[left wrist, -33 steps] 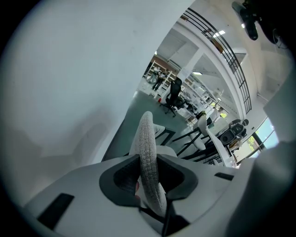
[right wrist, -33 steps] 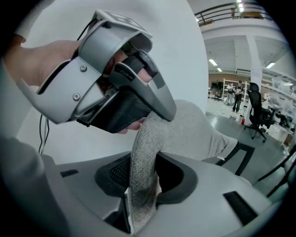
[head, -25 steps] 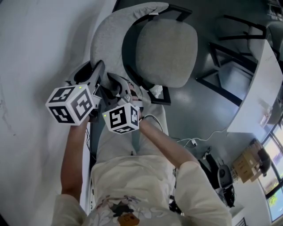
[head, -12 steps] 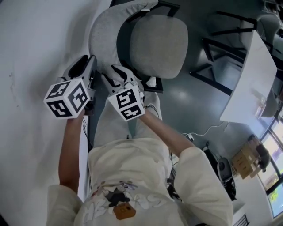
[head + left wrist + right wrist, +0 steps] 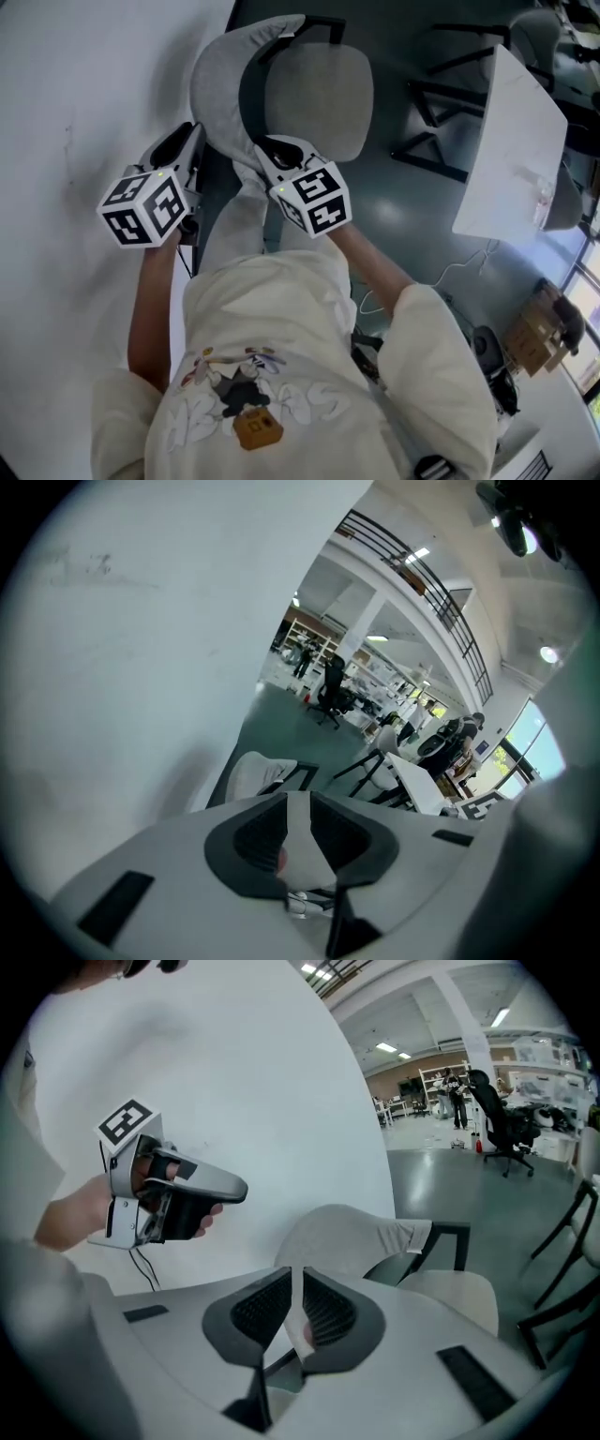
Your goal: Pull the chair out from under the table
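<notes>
- While the chair [image 5: 319, 94] stands on the floor beside the white worktop [image 5: 84, 94], its grey backrest [image 5: 217, 89] lies by the worktop's edge. Its seat points away, rightward in the head view.
- Print on the person's shirt [image 5: 244, 412] is too warped to read.
- Fingers of the left gripper [image 5: 187, 136] are narrowly parted and closing on nothing. Those of the right gripper [image 5: 265, 148] are closing to a slit, also on nothing.
- Only the right gripper view shows the left gripper's cable [image 5: 141, 1265]. Only the left gripper view shows distant people [image 5: 333, 682].
</notes>
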Available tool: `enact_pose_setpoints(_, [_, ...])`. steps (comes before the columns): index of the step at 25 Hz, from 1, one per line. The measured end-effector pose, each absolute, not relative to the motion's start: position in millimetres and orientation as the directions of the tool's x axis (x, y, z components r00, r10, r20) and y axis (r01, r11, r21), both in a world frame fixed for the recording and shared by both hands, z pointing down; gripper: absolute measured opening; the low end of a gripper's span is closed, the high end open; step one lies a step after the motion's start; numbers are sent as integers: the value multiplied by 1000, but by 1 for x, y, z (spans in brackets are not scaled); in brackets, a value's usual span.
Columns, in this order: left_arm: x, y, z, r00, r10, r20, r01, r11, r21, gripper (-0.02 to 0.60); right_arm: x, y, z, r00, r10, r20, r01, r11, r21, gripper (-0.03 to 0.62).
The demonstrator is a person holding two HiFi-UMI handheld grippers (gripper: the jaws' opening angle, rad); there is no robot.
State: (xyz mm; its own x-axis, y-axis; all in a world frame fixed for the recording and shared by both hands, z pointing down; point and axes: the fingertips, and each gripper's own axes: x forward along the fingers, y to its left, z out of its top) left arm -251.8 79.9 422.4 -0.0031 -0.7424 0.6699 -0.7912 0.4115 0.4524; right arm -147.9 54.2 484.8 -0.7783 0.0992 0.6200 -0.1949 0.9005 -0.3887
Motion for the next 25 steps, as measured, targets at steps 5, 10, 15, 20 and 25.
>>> enact_pose_setpoints(5, [-233, 80, 362, 46, -783, 620, -832, 313, 458, 80, -137, 44, 417, -809, 75, 582, -207, 891, -403, 28])
enact_pose_setpoints(10, [-209, 75, 321, 88, -811, 578, -882, 207, 424, 78, -122, 31, 366, -841, 38, 540, -216, 891, -399, 25])
enact_pose_setpoints(15, [-204, 77, 298, 93, -835, 542, -885, 179, 429, 72, -120, 24, 335, -870, -13, 493, -245, 879, -410, 25])
enact_pose_setpoints(20, [-202, 83, 296, 114, -841, 529, -883, 158, 441, 60, -124, 36, 325, -882, -29, 470, -241, 884, -400, 25])
enact_pose_setpoints(25, [-197, 85, 294, 140, -839, 525, -885, 131, 446, 52, -128, 42, 314, -894, -36, 447, -253, 864, -435, 20])
